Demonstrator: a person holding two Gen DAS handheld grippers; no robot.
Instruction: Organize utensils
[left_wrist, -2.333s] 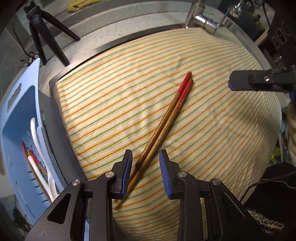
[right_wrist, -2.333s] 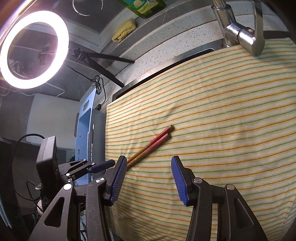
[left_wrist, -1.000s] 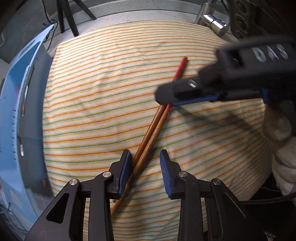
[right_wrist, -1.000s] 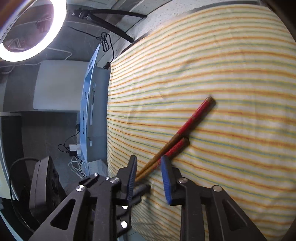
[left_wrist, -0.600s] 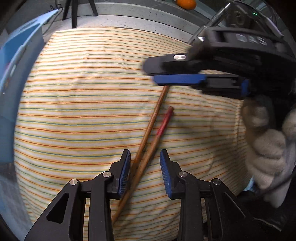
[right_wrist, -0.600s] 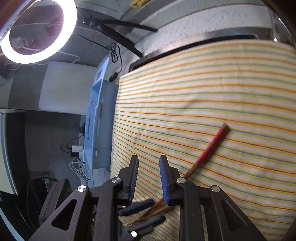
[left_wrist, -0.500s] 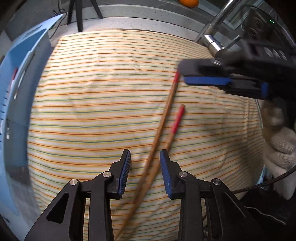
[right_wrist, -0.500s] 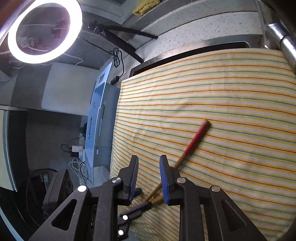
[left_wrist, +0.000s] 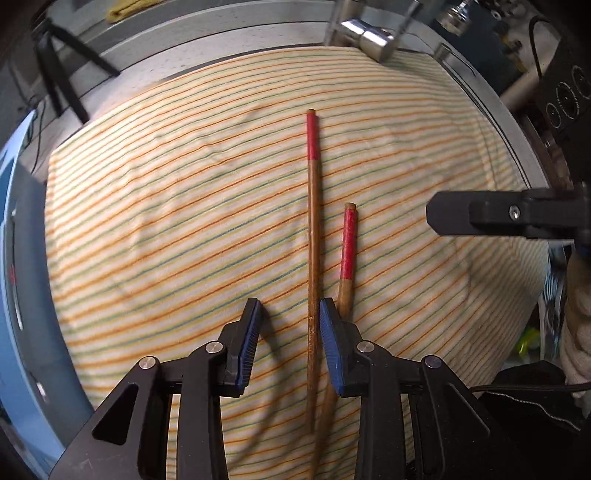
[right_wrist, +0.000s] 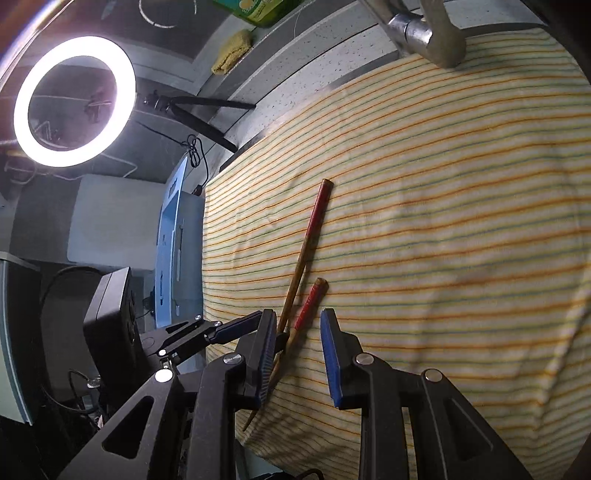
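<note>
Jaws on both grippers — left (left_wrist: 290, 345), right (right_wrist: 298, 352) — stand spread, pinching nothing; two chopsticks (left_wrist: 313, 229) lie staggered on cloth (left_wrist: 177, 221), one between left pads.

two chopsticks (left_wrist: 313, 229) side by side on cloth (left_wrist: 166, 229)

A striped cloth (left_wrist: 184, 206) covers the sink; a chrome faucet (right_wrist: 424, 29) stands behind it, a lit ring light (right_wrist: 74, 99) to its left.

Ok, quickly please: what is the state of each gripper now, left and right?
Left gripper: open, holding nothing; the longer chopstick lies between its fingers.
Right gripper: open, holding nothing, above the shorter chopstick.
</note>
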